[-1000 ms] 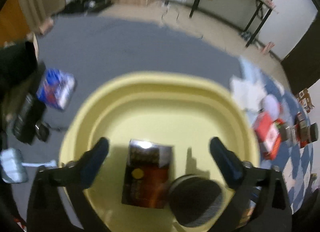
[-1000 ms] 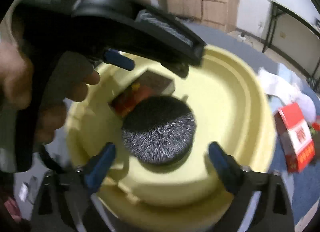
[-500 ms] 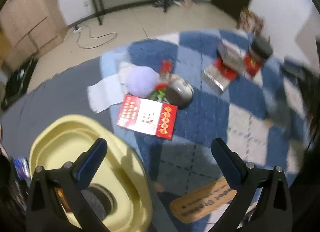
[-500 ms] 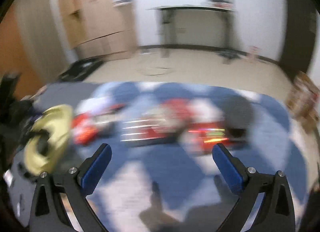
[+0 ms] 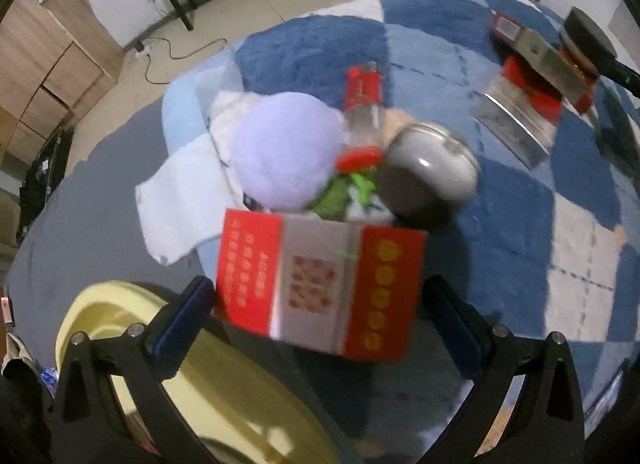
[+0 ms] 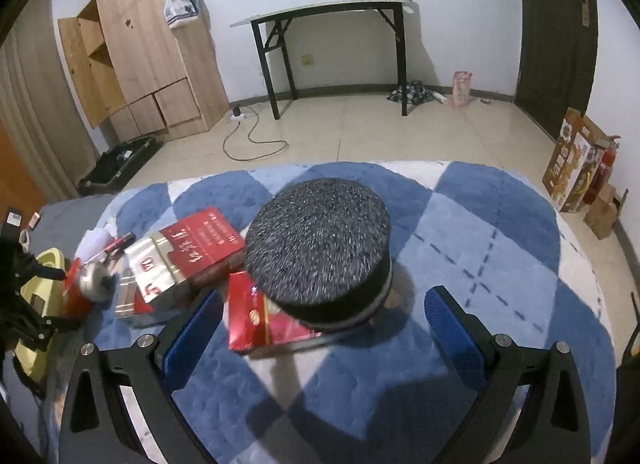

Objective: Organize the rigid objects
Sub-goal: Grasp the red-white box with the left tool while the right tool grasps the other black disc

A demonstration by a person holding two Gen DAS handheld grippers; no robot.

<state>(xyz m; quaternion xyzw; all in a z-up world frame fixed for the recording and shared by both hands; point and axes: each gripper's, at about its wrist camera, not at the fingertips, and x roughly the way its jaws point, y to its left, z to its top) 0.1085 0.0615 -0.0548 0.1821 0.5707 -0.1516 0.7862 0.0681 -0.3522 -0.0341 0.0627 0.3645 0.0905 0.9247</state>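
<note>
Two grippers are hovering, jaws apart: left gripper (image 5: 320, 308) framing a stiff, light red-and-white cardboard box (image 5: 320, 284), best pinched across its flat sides; right gripper (image 6: 320, 328) facing a speckled black round tin (image 6: 318, 242).

White walls, tiled floor (image 6: 360, 131), black-legged table (image 6: 332, 7), wooden cabinet (image 6: 148, 51), dark door (image 6: 556, 23).

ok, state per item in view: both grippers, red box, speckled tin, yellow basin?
left gripper: jaws open, flanking the red box, not gripping
right gripper: jaws open, empty
red box: flat on rug
speckled tin: lid on, resting on a red packet
yellow basin: upright
</note>
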